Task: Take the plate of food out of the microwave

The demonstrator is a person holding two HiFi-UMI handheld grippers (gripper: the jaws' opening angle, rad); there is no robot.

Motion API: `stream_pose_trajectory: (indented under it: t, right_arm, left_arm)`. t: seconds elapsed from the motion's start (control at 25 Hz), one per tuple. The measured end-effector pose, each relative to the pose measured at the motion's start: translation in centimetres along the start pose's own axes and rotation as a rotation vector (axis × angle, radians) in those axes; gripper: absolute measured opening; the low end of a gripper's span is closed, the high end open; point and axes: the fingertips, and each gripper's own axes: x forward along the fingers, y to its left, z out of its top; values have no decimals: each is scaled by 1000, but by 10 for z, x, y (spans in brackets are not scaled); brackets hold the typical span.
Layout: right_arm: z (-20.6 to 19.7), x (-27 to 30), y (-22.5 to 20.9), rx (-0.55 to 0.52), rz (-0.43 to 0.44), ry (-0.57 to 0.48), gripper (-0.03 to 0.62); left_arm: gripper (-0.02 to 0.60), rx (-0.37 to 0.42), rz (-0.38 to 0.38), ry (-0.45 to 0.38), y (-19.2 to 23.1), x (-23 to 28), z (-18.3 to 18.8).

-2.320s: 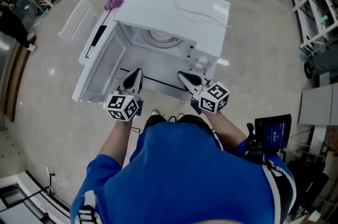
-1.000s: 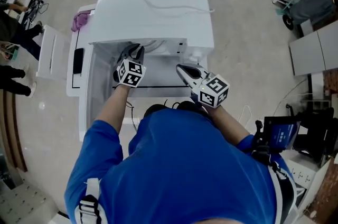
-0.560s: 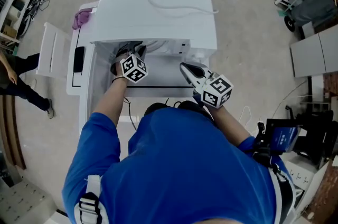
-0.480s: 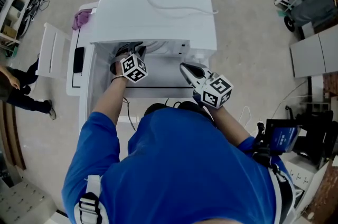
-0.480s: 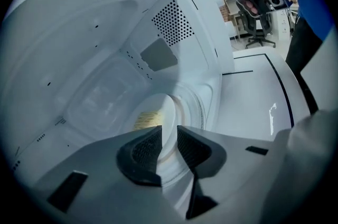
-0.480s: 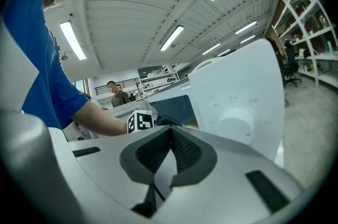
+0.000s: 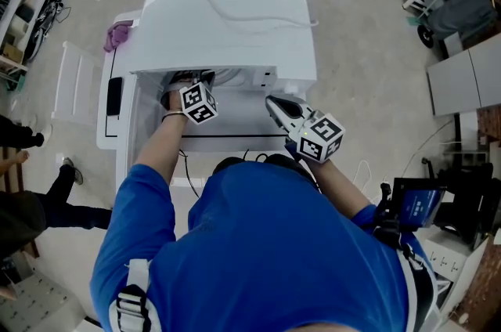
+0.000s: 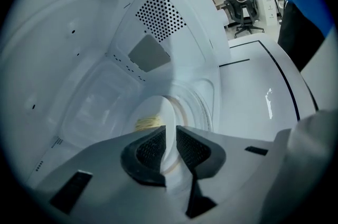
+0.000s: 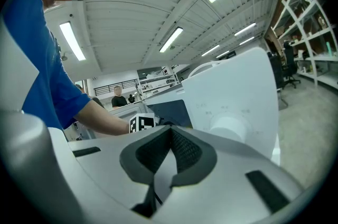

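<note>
At the upper left of the head view a purple cloth (image 7: 119, 34) lies beside the white microwave (image 7: 227, 17), which fills the upper middle of the frame. Its door (image 7: 125, 131) is swung open toward the left.

Just left of centre, the person's left arm reaches into the oven's opening. The left gripper (image 8: 170, 134) is inside the cavity. In the left gripper view its dark pads (image 8: 152, 146) stand close on either side of the rim of a white plate (image 8: 165, 111), and the rim fills the narrow gap, so the jaws are closed on it. The plate sits low in the middle of that view, still inside the microwave, over the round glass tray (image 8: 198, 106). It carries a small heap of pale yellow food (image 8: 148, 122) on its left part. A patch of vent holes (image 8: 160, 16) shows on the cavity wall above.

Right of centre in the head view, the right gripper (image 7: 273, 102) is held outside the oven, in front of its right side. Its jaws are closed tip to tip with nothing between them. The right gripper view shows the control knob (image 9: 227, 125) just beyond.
</note>
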Motion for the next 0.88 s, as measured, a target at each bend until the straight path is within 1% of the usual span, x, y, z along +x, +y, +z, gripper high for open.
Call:
stream_pose_trajectory:
  t: [0.12,0.4,0.64,0.88]
  right_arm:
    - [0,0,0,-1,2,3,-8]
    - [0,4,0,-1,16,8,-8]
    - [-7,7,7,6,38,20,-8]
    - [-18,10,13,15,69,40,-8]
  left_arm:
    - [51,11,-15,0,-2,0,0]
    - [46,-5,-28,-2,-4,-5,0]
    - [44,-27,-22,-21,-12,-22,3]
    - [44,-54,-21,-27,-30,-36,4]
